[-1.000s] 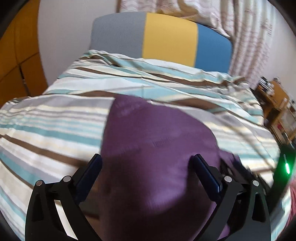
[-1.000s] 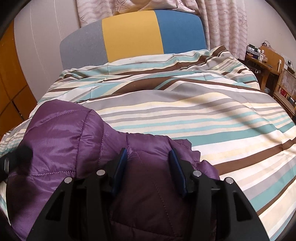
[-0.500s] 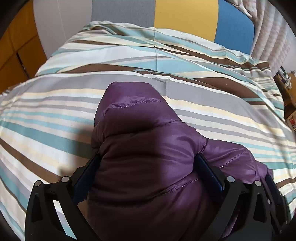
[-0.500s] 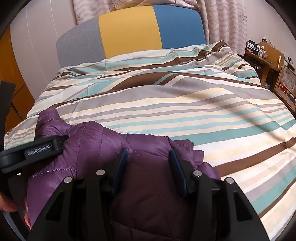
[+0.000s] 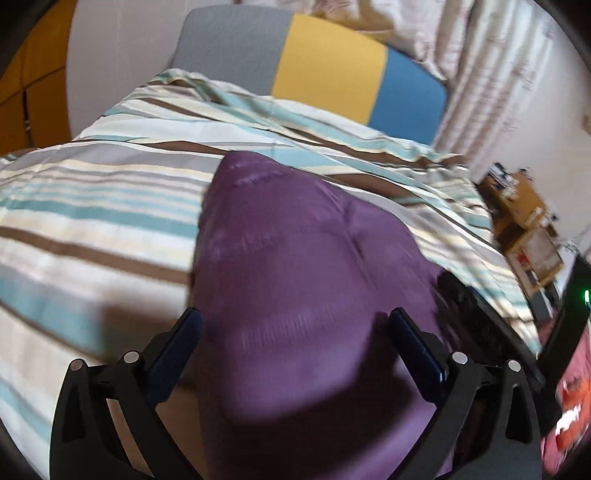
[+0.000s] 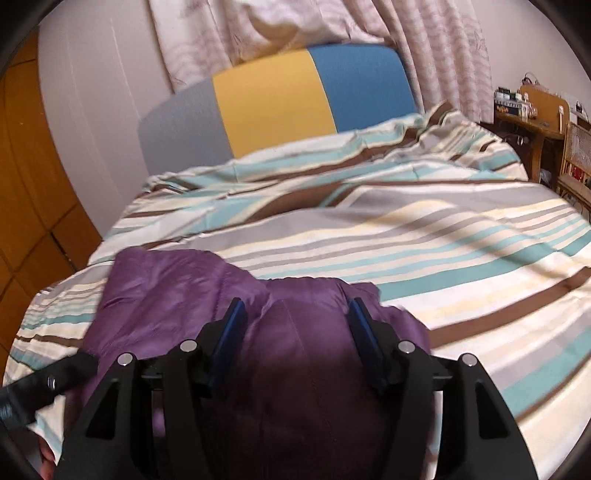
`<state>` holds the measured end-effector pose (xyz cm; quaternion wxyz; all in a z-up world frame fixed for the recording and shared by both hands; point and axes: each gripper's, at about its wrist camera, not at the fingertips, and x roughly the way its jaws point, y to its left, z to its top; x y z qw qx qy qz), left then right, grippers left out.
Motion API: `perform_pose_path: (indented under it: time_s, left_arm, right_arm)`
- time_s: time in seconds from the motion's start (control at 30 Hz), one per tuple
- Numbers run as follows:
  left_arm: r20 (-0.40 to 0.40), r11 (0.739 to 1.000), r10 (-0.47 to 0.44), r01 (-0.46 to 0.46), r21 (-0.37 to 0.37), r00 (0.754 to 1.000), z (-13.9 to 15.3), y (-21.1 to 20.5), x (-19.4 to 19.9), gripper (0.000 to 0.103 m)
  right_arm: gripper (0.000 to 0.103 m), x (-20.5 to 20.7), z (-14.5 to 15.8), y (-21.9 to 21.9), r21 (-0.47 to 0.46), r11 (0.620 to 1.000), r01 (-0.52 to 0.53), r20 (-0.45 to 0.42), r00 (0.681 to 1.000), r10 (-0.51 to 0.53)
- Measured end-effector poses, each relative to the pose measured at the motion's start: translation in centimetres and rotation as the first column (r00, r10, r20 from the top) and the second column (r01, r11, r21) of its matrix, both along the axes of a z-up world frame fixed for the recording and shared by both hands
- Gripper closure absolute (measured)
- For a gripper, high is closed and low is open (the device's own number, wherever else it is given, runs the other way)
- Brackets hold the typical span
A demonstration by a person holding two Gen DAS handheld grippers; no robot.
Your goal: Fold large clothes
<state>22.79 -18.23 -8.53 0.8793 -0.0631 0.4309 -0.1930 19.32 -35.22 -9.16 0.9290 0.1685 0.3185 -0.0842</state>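
A purple puffer jacket (image 5: 303, 280) lies bunched on the striped bed cover (image 5: 92, 206). My left gripper (image 5: 295, 328) has its jaws wide apart with a thick fold of the jacket bulging between them. In the right wrist view the jacket (image 6: 166, 284) sits at the lower left of the bed. My right gripper (image 6: 297, 314) is partly closed on a bunch of the jacket, both blue pads pressing the fabric. The left gripper's black body (image 6: 40, 384) shows at the lower left of that view.
The bed cover (image 6: 424, 236) stretches far and right. A grey, yellow and blue headboard (image 6: 280, 96) stands at the back below curtains (image 6: 332, 26). A wooden desk and shelves (image 6: 546, 125) stand at the right. Orange wardrobe doors (image 6: 26, 184) are at the left.
Both grippers have lifted and tilted back, so the headboard and curtains show more. The jacket stays bunched between both pairs of fingers. The left gripper has dropped lower in the right wrist view.
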Motion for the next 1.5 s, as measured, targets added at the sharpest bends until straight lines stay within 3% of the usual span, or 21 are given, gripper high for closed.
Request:
perform_pose_path:
  time_s: [0.13, 0.2, 0.3, 0.43, 0.63, 0.83, 1.03, 1.2, 1.3, 1.4, 1.5]
  left_arm:
    - [0.068, 0.995, -0.085, 0.082, 0.052, 0.994, -0.1, -0.8, -3.8, 0.003]
    - [0.119, 0.988, -0.109, 0.094, 0.125, 0.987, -0.4, -1.5, -4.8, 0.003]
    - [0.119, 0.978, -0.128, 0.106, 0.179, 0.985, -1.5, -2.3, -4.5, 0.003]
    - [0.111, 0.960, -0.175, 0.144, 0.241, 0.978, -2.8, -3.1, -3.5, 0.003]
    - [0.141, 0.961, -0.168, 0.130, 0.242, 0.976, -3.3, -2.9, -4.2, 0.003]
    - [0.106, 0.976, -0.157, 0.138, 0.171, 0.982, -2.0, -1.5, -5.0, 0.003]
    - [0.052, 0.987, -0.156, 0.154, 0.050, 0.986, -1.1, 0.9, -6.9, 0.003]
    - [0.050, 0.975, -0.190, 0.183, 0.125, 0.980, -2.5, 0.2, -7.9, 0.003]
    - [0.000, 0.967, -0.208, 0.205, 0.150, 0.978, -3.9, -0.1, -7.3, 0.003]
    - [-0.081, 0.979, -0.192, 0.197, 0.051, 0.978, -4.9, 0.9, -6.2, 0.003]
    - [-0.089, 0.981, -0.193, 0.194, 0.003, 0.977, -4.5, 1.4, -6.4, 0.003]
  right_arm:
    - [0.045, -4.8, 1.7, 0.8, -0.042, 0.999, -0.002, 0.003, 1.000, 0.002]
    - [0.045, -6.2, 1.8, 1.4, -0.082, 0.997, 0.001, -0.026, 1.000, -0.003]
    - [0.043, -7.2, 0.7, 1.9, -0.131, 0.991, 0.022, -0.096, 0.995, -0.035]
    - [0.039, -7.0, -2.4, 0.9, -0.059, 0.997, 0.048, -0.131, 0.990, -0.056]
    - [0.027, -6.6, -3.5, -0.4, 0.006, 0.998, 0.067, -0.156, 0.986, -0.066]
    - [0.025, -7.9, -2.0, 0.9, -0.067, 0.995, 0.079, -0.146, 0.985, -0.088]
    - [0.024, -11.2, 0.2, 1.7, -0.011, 0.998, 0.069, -0.138, 0.988, -0.070]
    - [0.019, -12.9, -0.2, 2.5, -0.012, 0.999, 0.048, -0.180, 0.983, -0.049]
    - [0.018, -12.8, -1.9, 2.8, -0.056, 0.998, 0.028, -0.208, 0.977, -0.039]
    - [0.016, -12.8, -2.8, 2.8, -0.057, 0.998, 0.027, -0.208, 0.977, -0.038]
    - [0.016, -12.9, -2.4, 2.9, -0.060, 0.998, 0.020, -0.208, 0.978, -0.032]
